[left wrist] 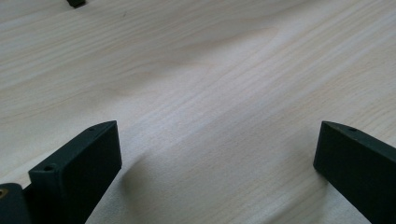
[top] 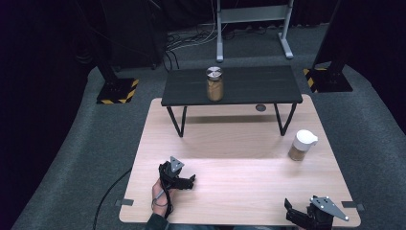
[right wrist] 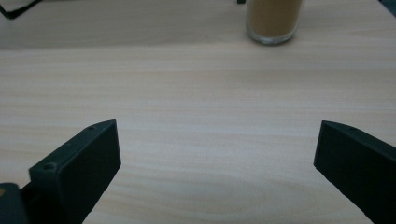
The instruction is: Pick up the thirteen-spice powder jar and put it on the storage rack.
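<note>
The right gripper (top: 297, 215) sits at the table's (top: 230, 191) near edge, jaws spread wide and empty. The left gripper (top: 189, 182), equally wide and empty, rests just beyond. Ahead of the right gripper stands a white-lidded jar (top: 301, 145); farther off, another jar (top: 214, 84) tops a black shelf (top: 258, 86).

White-lidded tan jar (top: 301, 145), pale wood table (top: 230, 191)

The left hand-held gripper (top: 184, 182) sits lower left of centre, jaws wide apart; the right hand-held gripper (top: 299, 216) at the bottom right, likewise parted.
</note>
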